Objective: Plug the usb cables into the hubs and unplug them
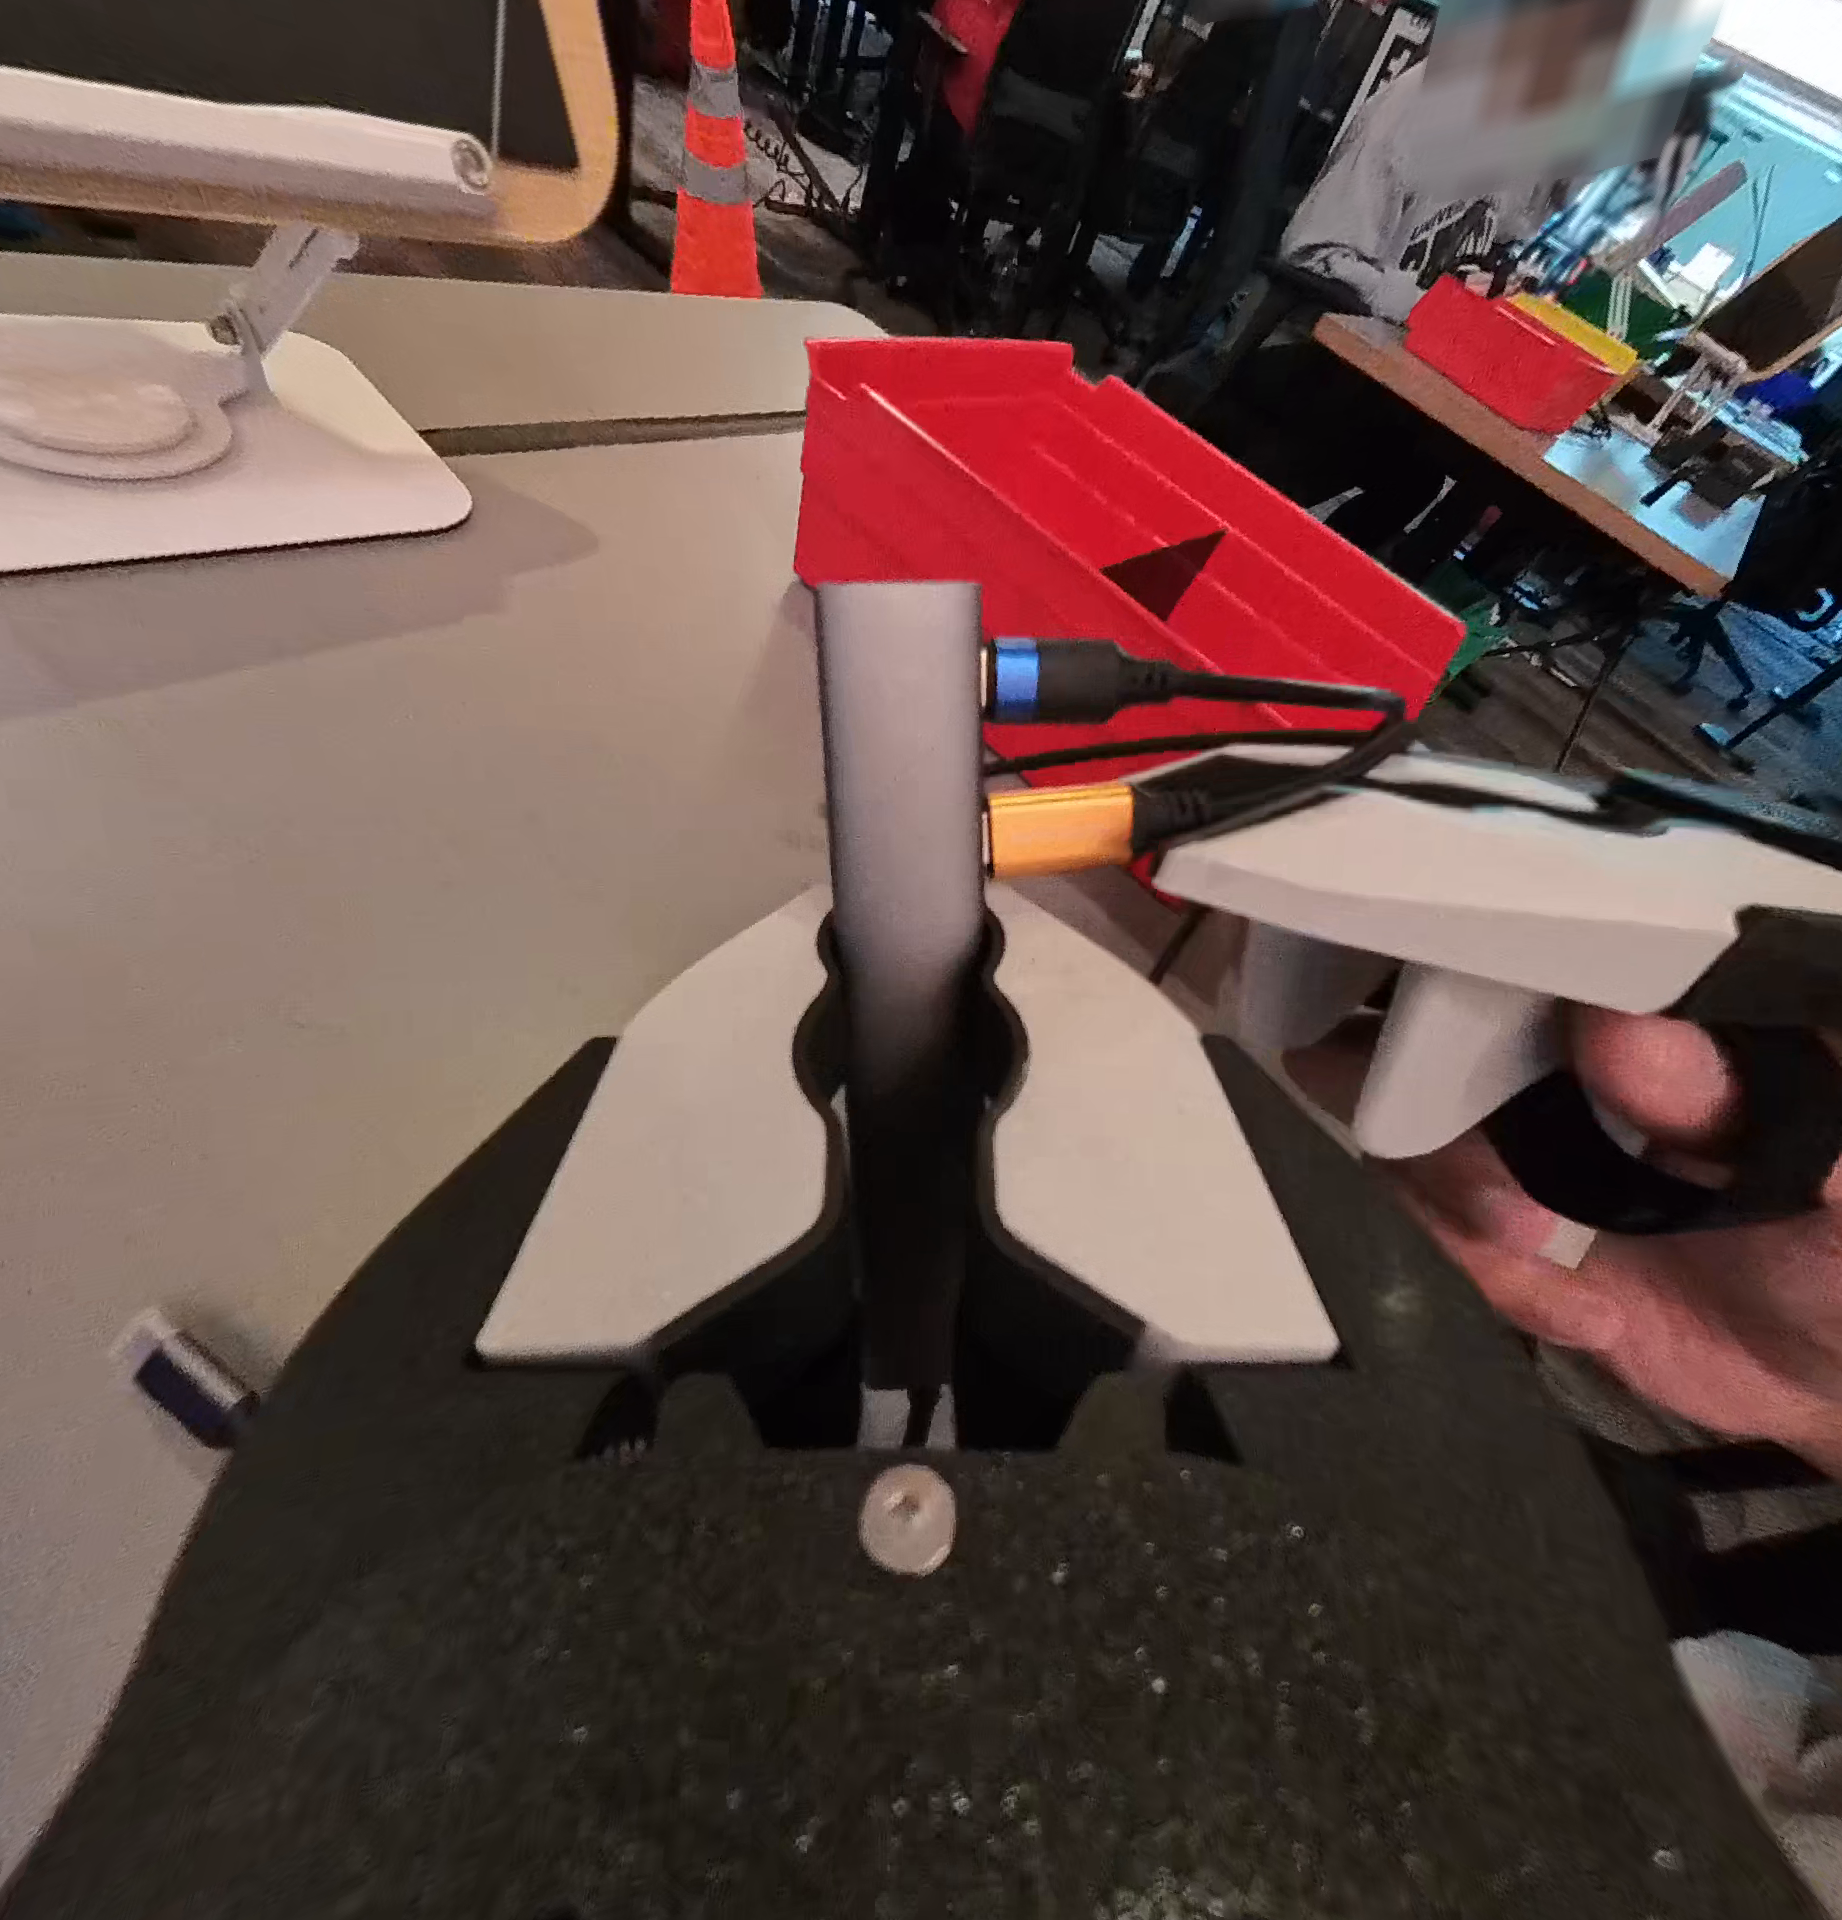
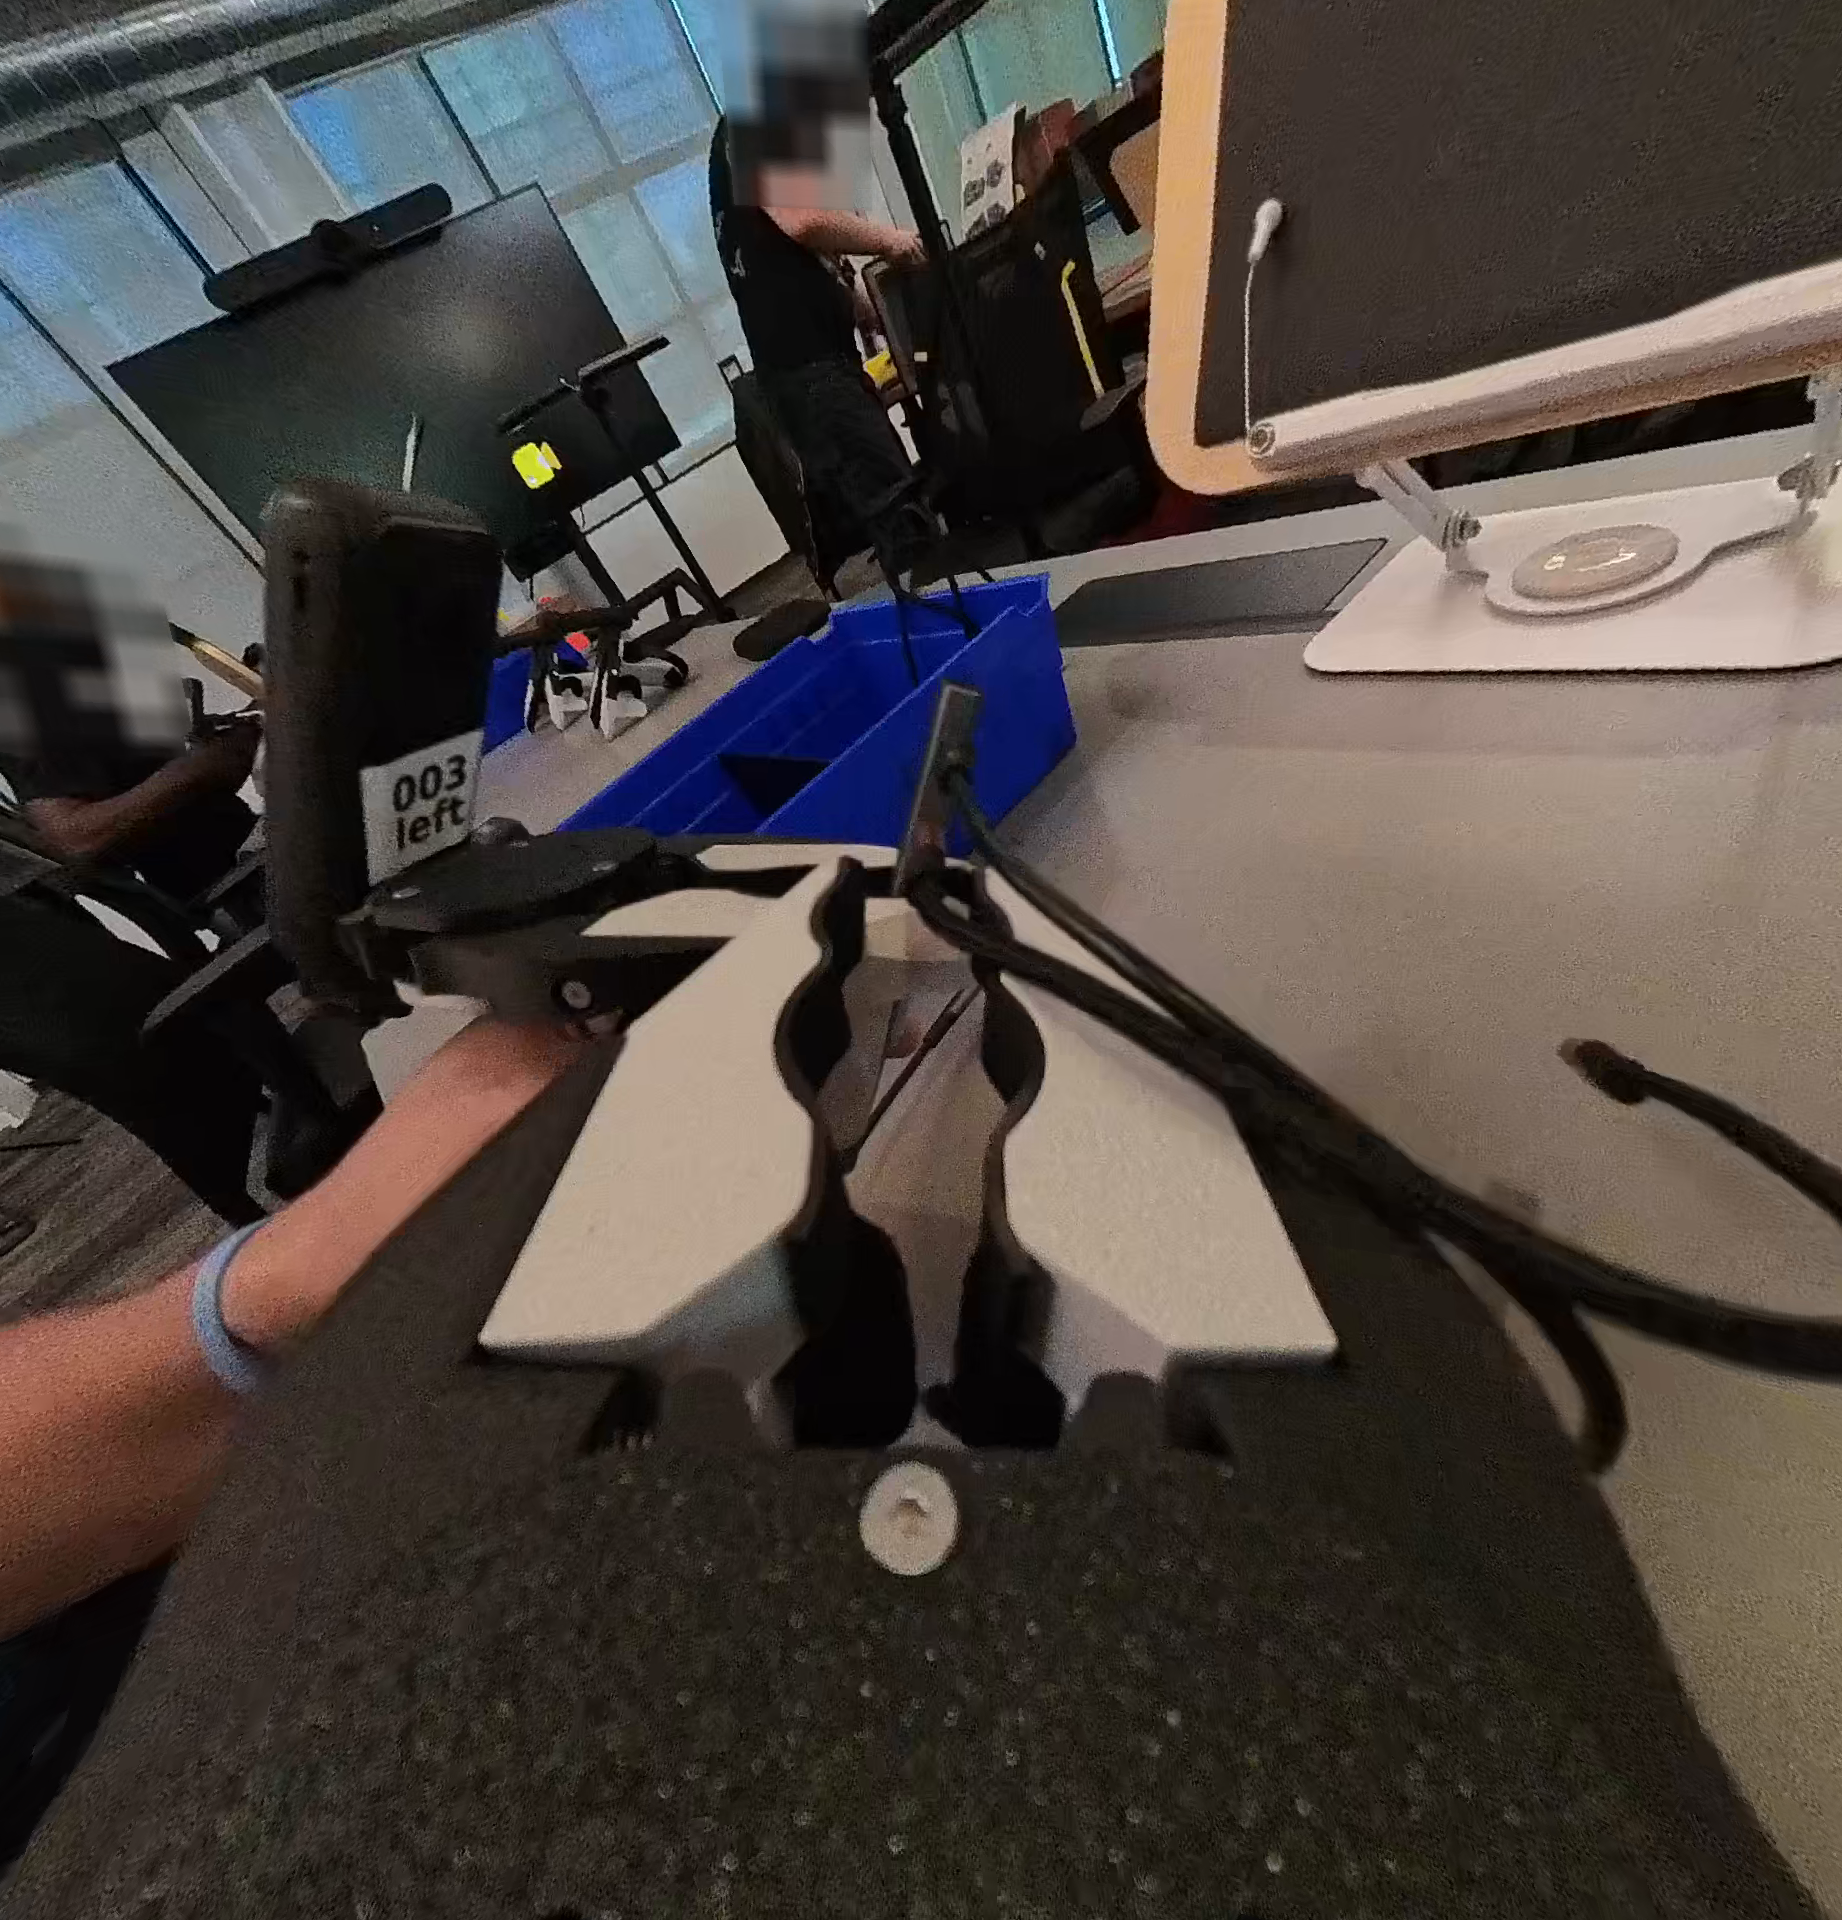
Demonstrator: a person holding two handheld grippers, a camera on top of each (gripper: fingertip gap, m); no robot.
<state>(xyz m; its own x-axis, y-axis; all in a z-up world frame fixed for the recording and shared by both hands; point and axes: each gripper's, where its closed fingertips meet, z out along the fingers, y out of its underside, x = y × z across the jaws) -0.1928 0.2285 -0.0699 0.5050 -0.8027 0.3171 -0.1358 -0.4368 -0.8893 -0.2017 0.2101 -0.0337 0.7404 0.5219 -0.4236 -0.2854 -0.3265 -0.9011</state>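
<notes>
My left gripper [image 1: 901,914] is shut on a grey USB hub [image 1: 896,748] and holds it upright above the table. A blue-ringed black plug [image 1: 1042,675] and an orange plug [image 1: 1062,831] sit in the hub's right side, and their black cables [image 1: 1260,707] trail right. My right gripper [image 1: 1197,883] comes in from the right with its tips just behind the orange plug. In the right wrist view its fingers [image 2: 912,883] stand apart and hold nothing. The hub [image 2: 943,769] shows edge-on just past them. The cables [image 2: 1156,1049] drape over the right finger.
A red bin [image 1: 1052,499] lies tilted behind the hub and a blue bin [image 2: 896,717] sits at the table's far edge. A white tablet stand [image 1: 169,457] is at the back. A loose cable end [image 2: 1613,1081] and a small dark blue object [image 1: 184,1382] lie on the grey table. The left gripper's tips are roughly 4 centimeters from the right gripper's.
</notes>
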